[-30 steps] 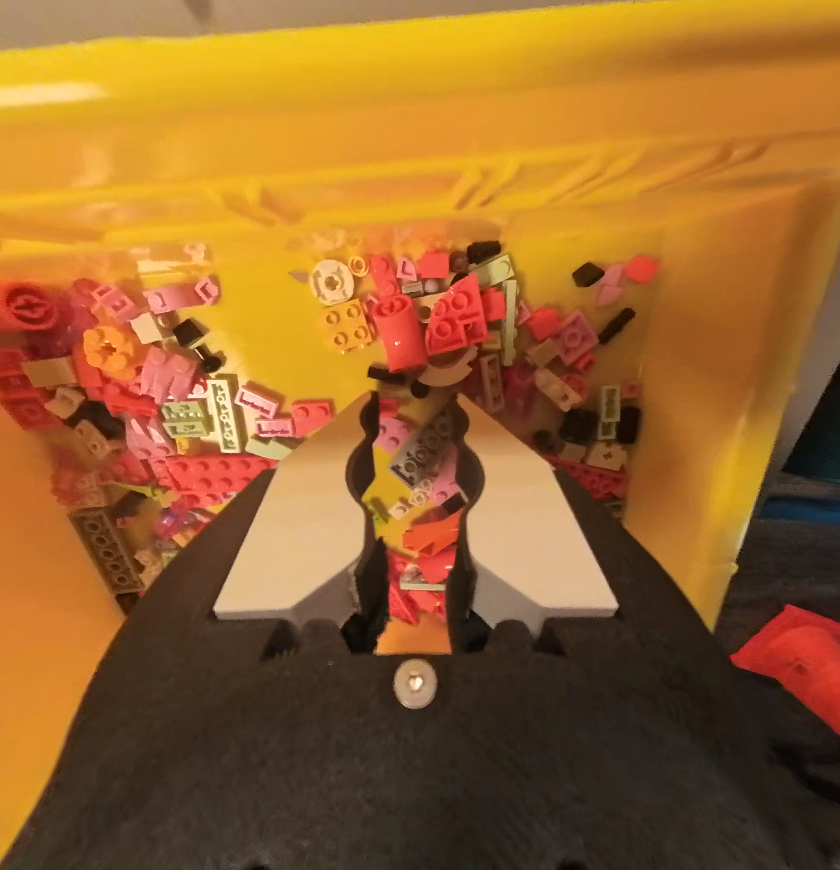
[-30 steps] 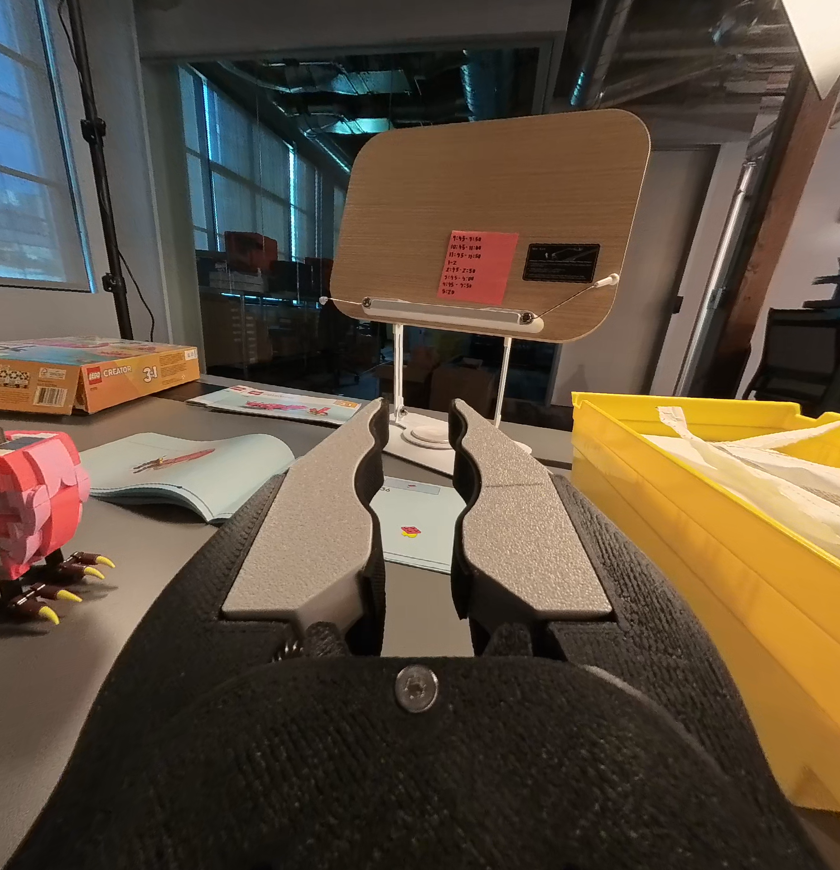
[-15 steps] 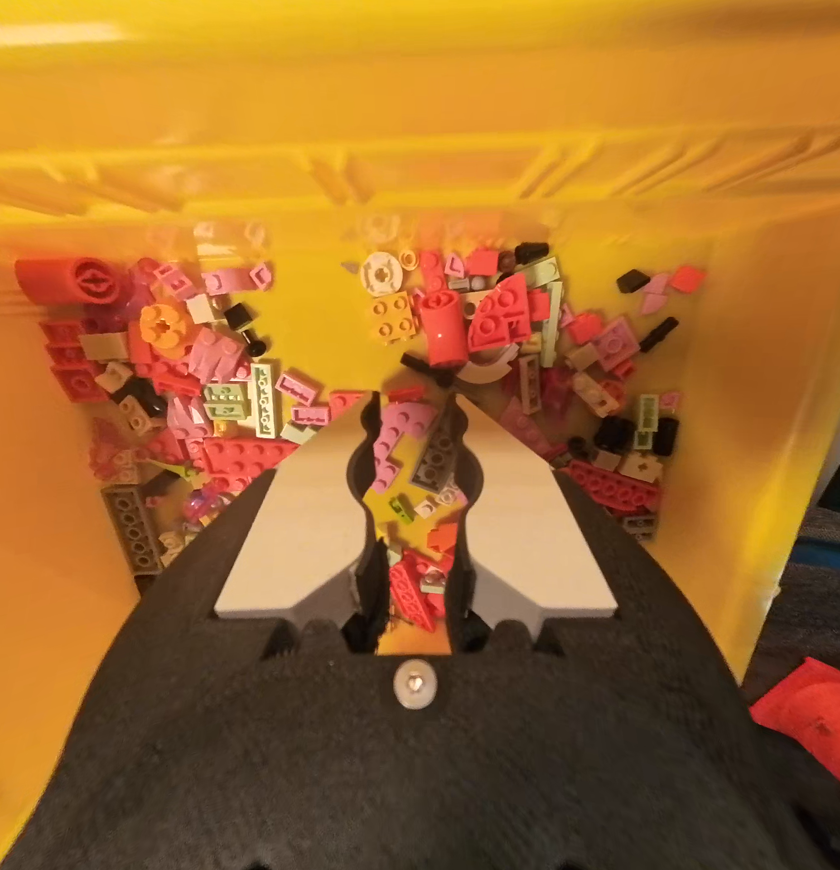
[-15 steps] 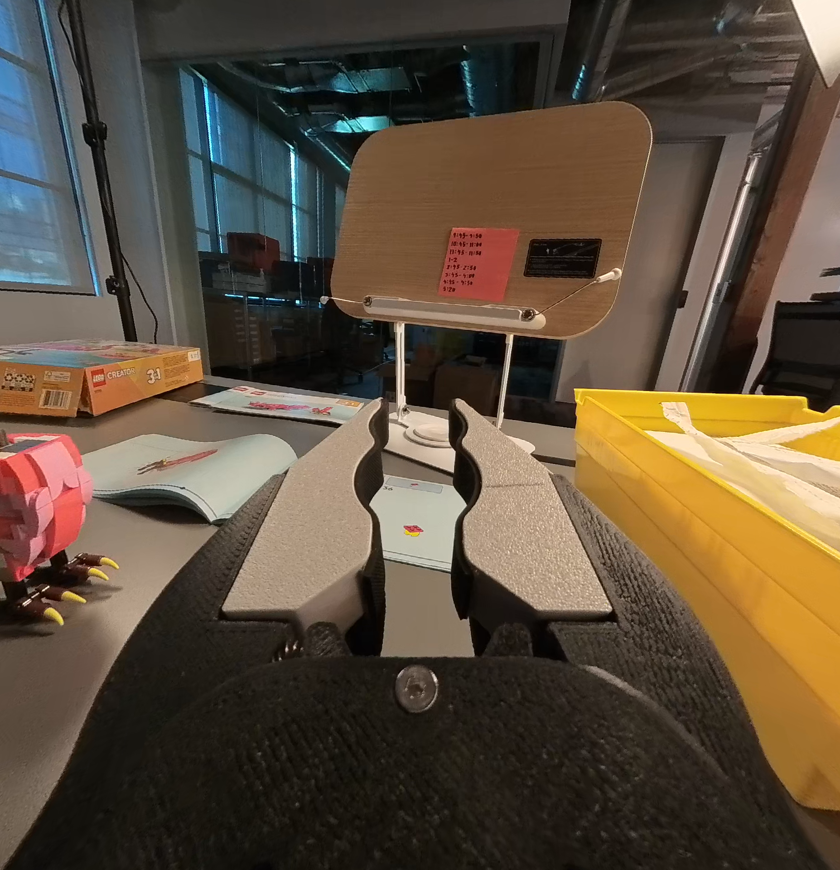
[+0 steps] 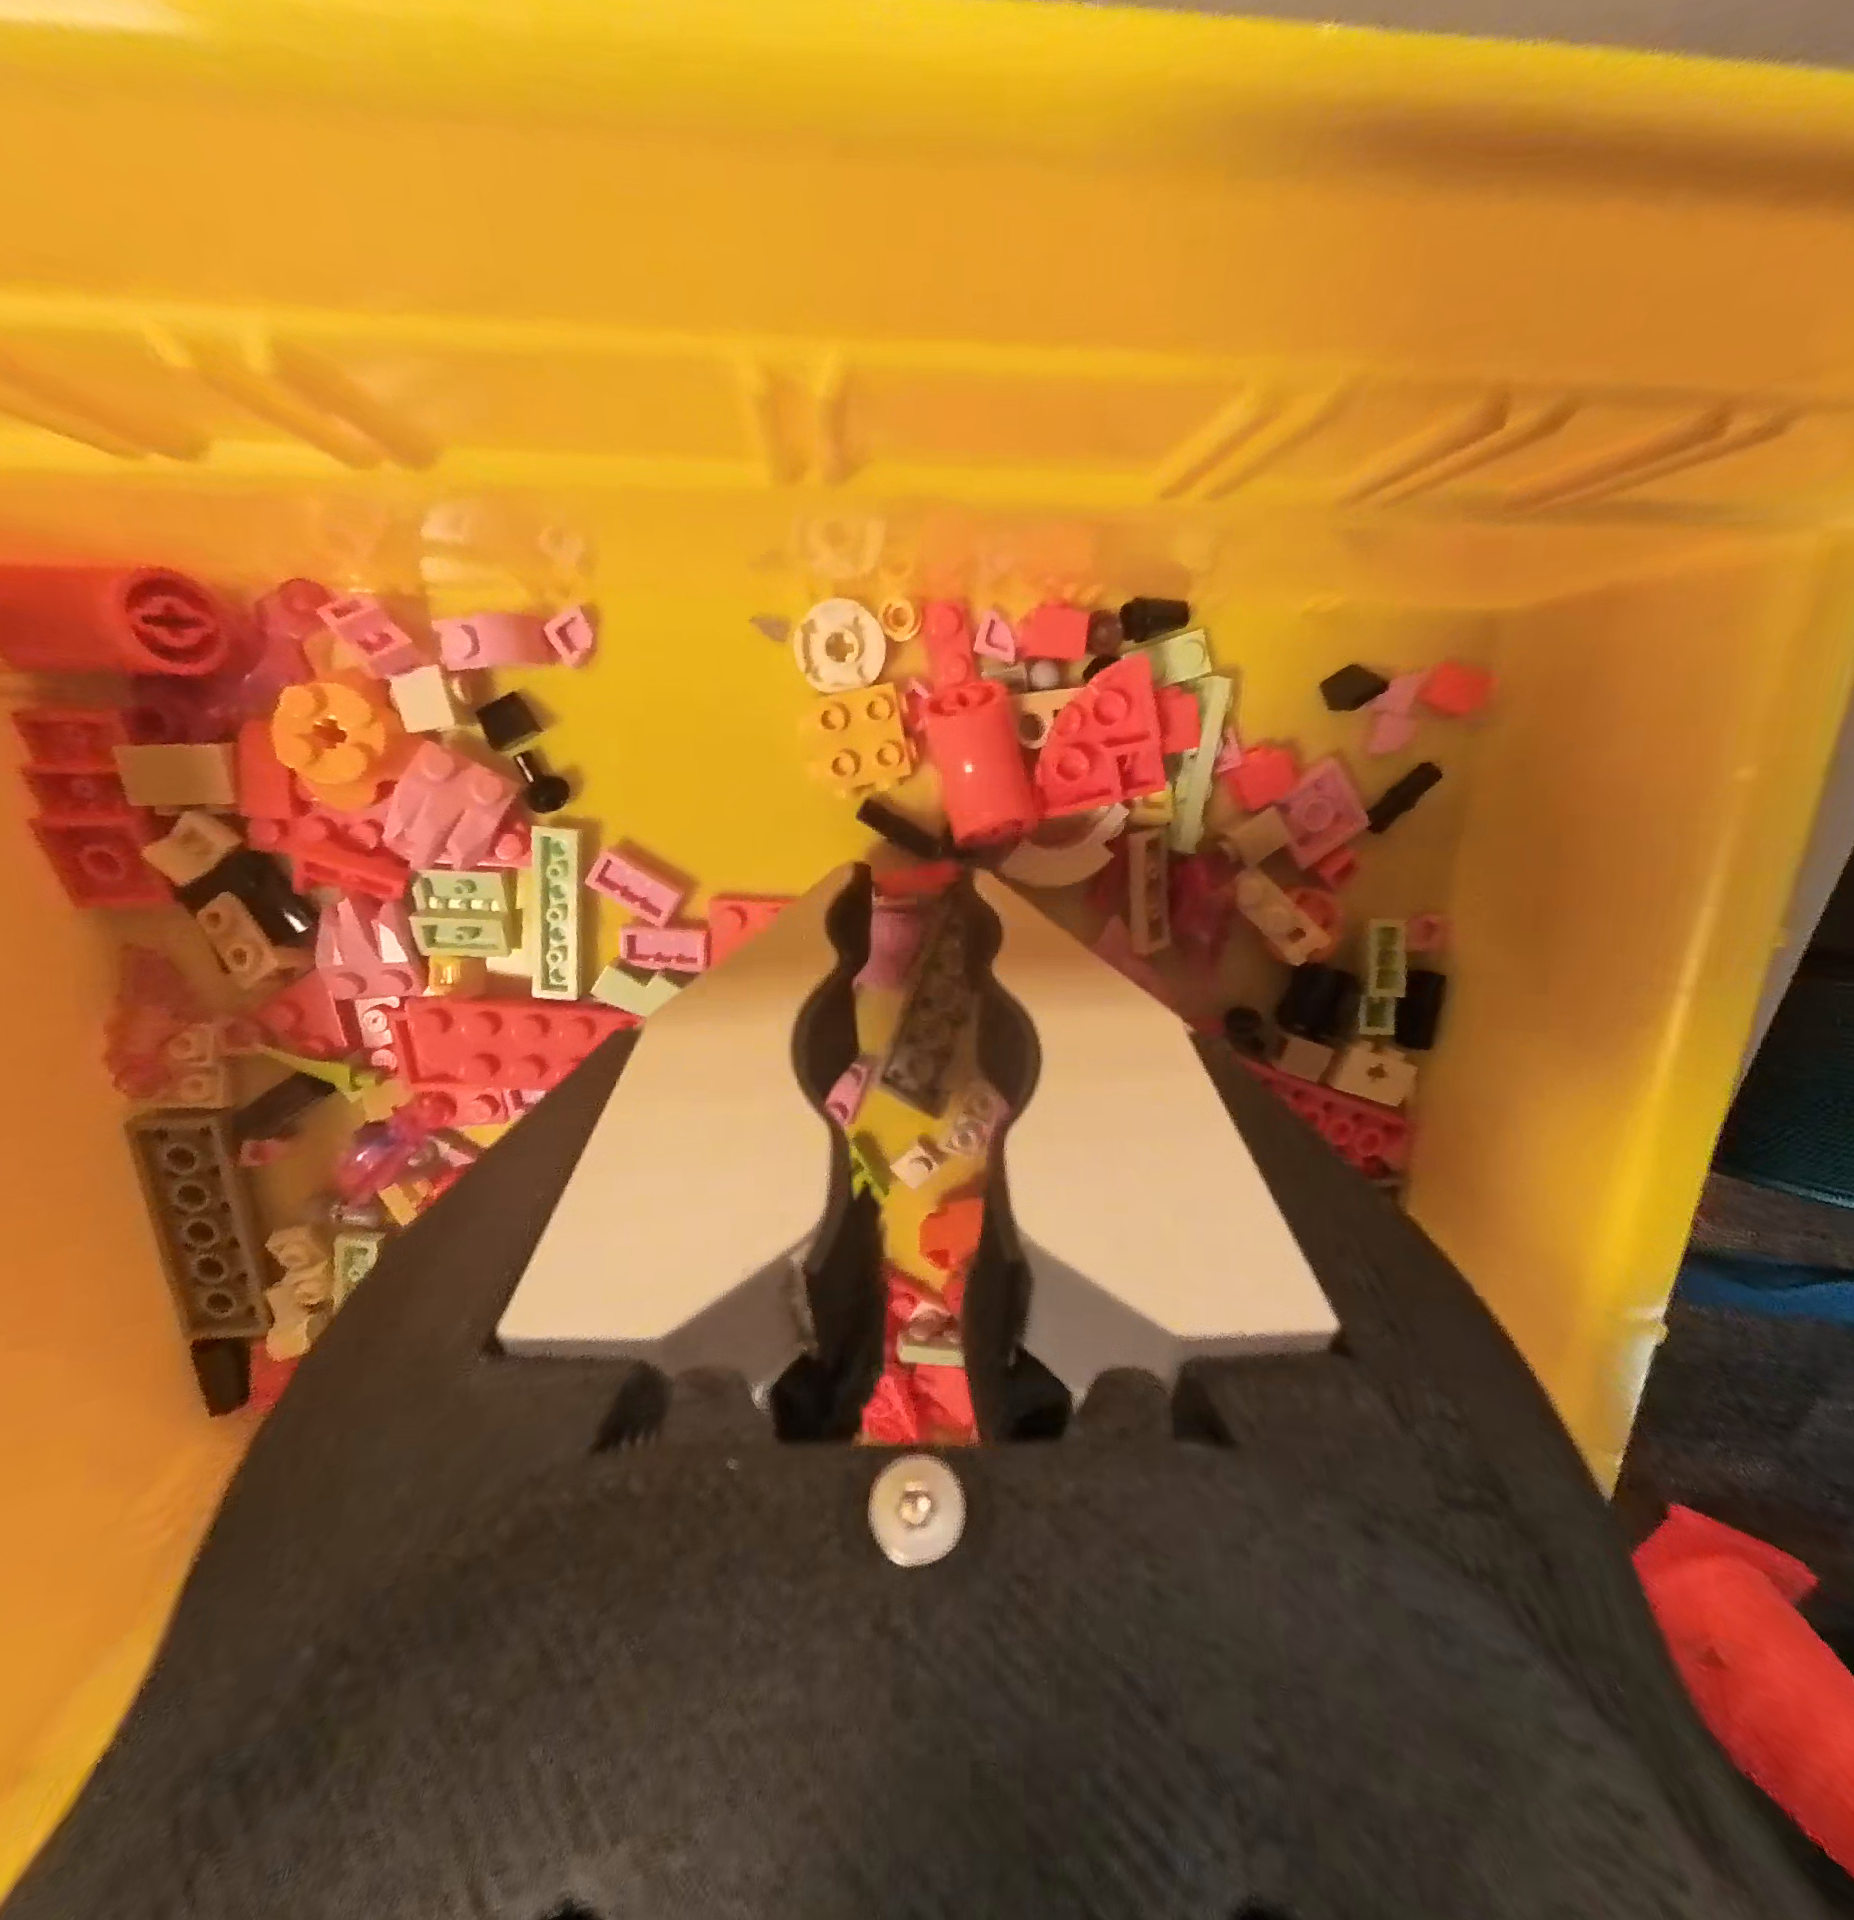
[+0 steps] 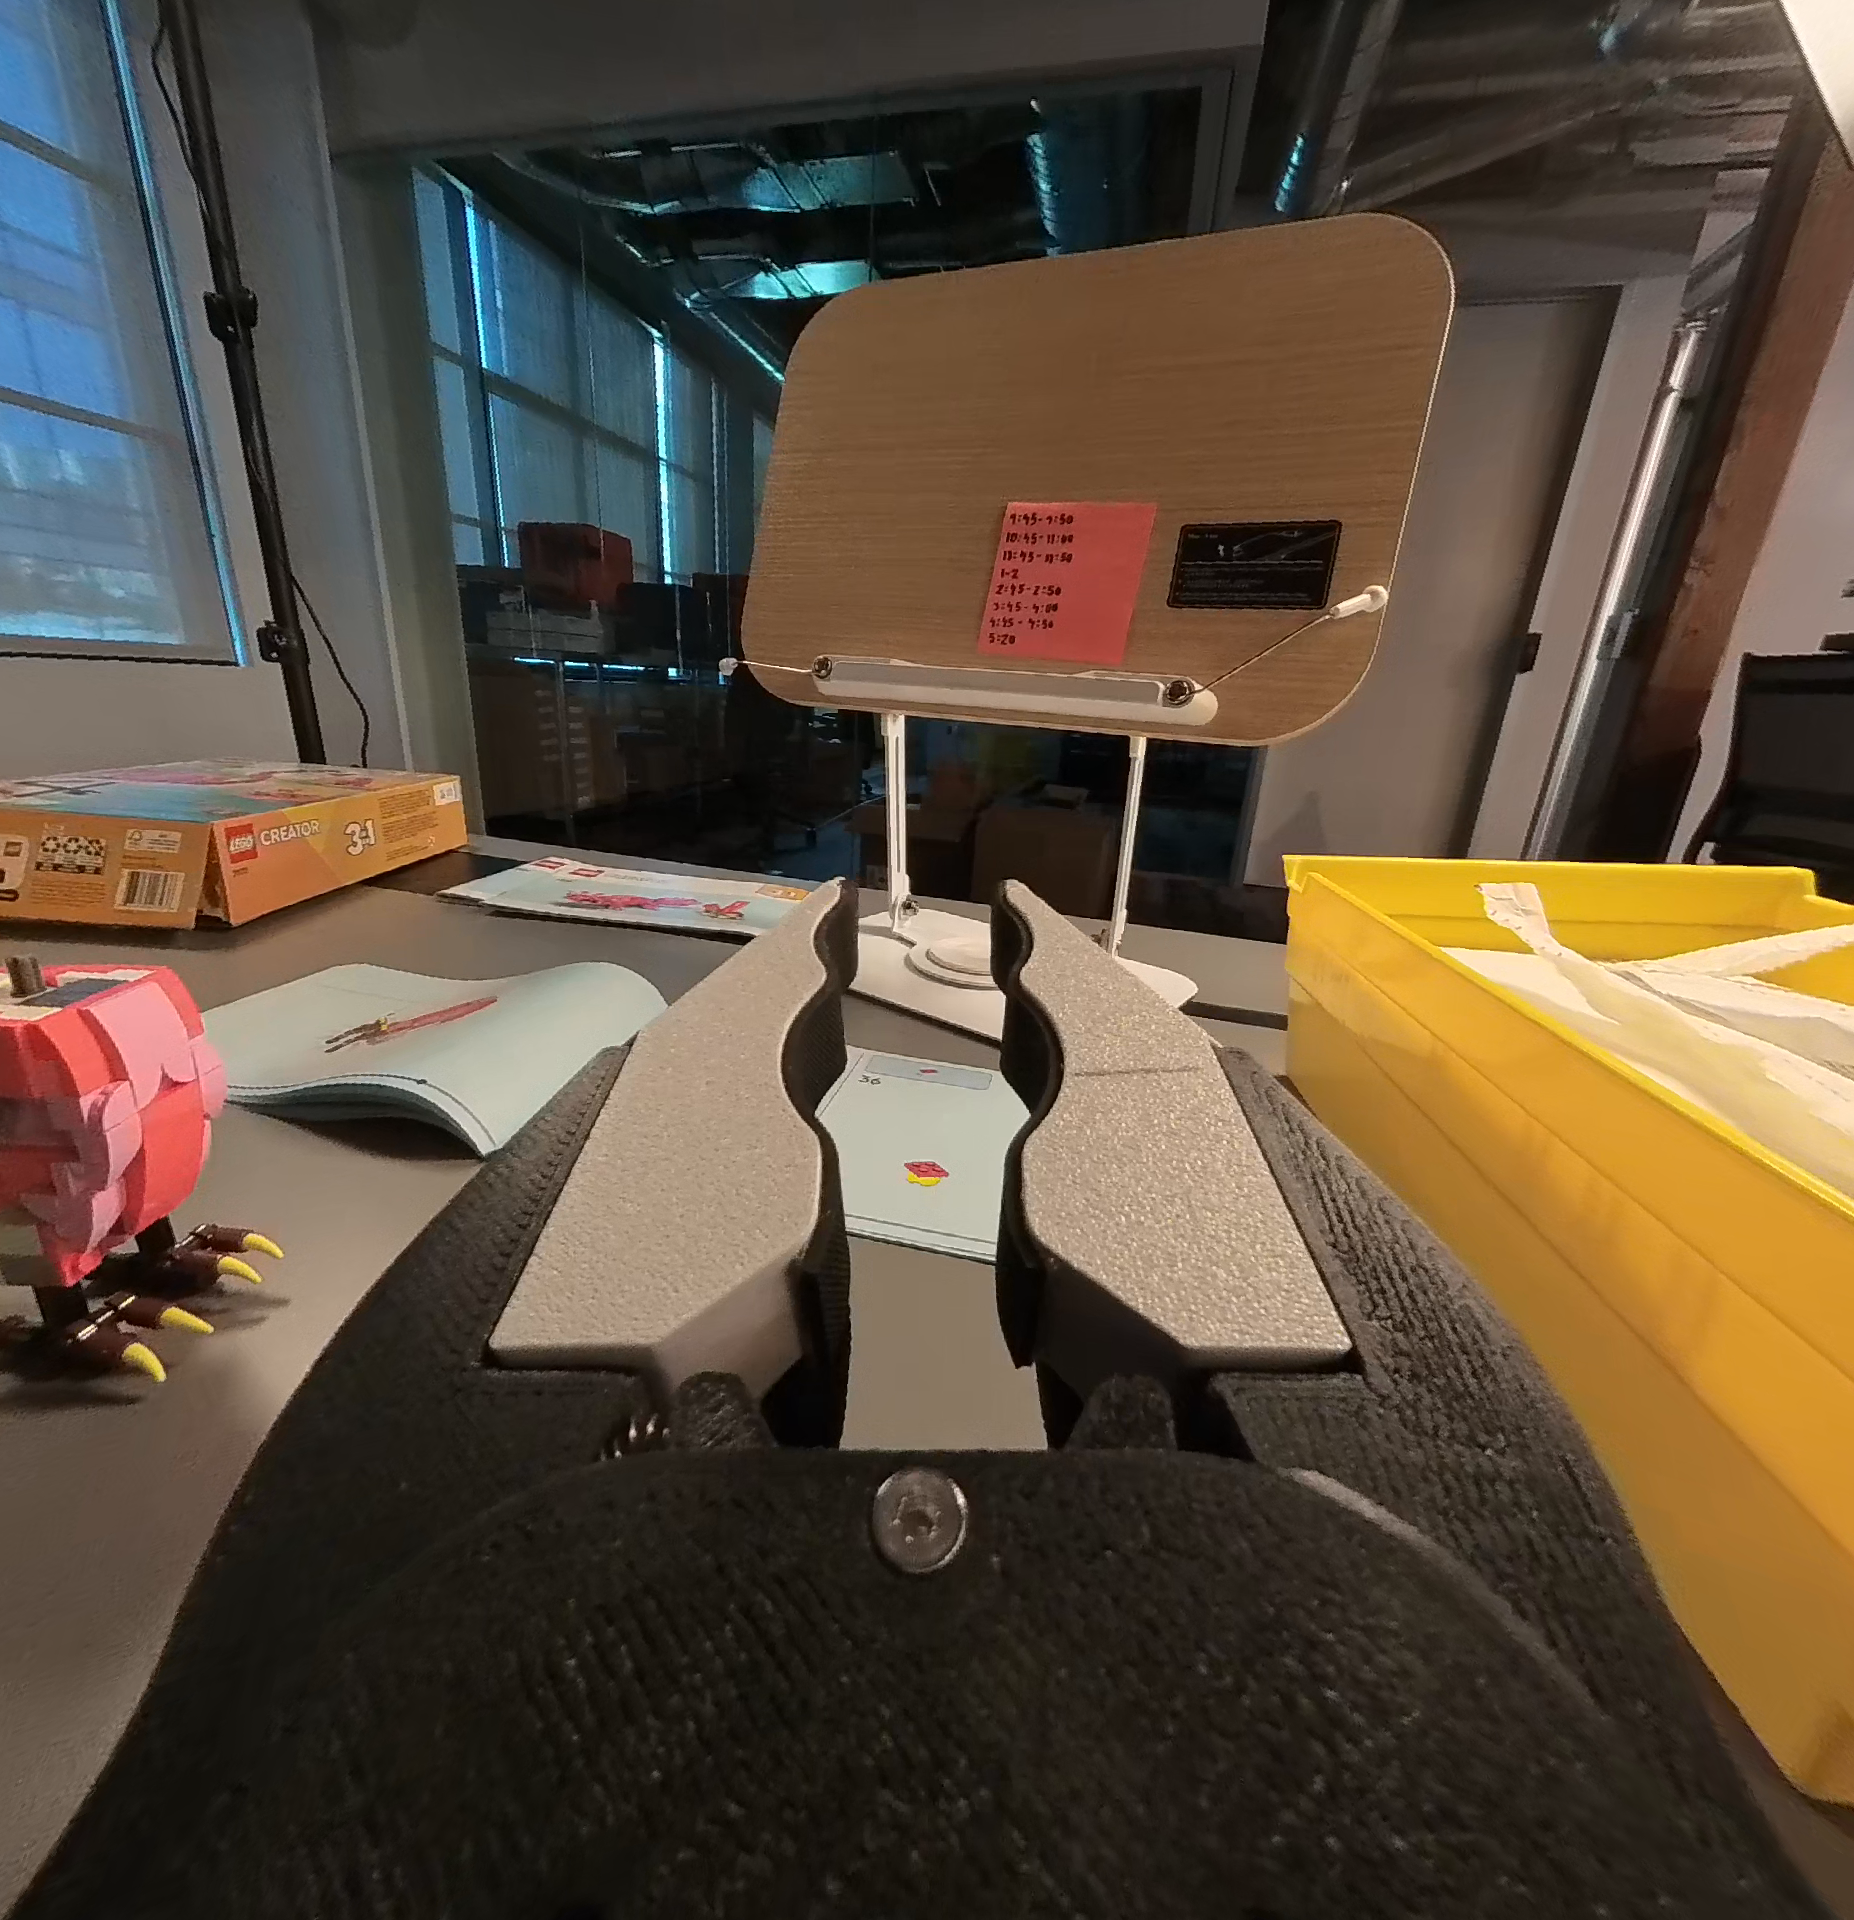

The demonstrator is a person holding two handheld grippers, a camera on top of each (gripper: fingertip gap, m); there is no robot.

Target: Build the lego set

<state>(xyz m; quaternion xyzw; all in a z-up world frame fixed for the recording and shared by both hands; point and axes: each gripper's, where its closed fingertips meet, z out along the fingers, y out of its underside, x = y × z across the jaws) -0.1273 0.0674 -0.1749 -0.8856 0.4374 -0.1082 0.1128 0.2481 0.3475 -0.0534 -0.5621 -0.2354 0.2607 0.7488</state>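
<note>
A book stand rises at the back of the table, a bin to its right, a booklet and a brick model left.

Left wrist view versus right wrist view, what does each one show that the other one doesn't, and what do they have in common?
Only the left wrist view shows the inside of a yellow bin with loose toy bricks, the left gripper reaching in, narrowly parted over a dark gray brick.

Only the right wrist view shows a gray table, a pink brick bird, an open booklet, a toy box, a wooden book stand and the right gripper, open with nothing between its fingers.

Both show yellow bins; the one in the right view holds white bags.
</note>
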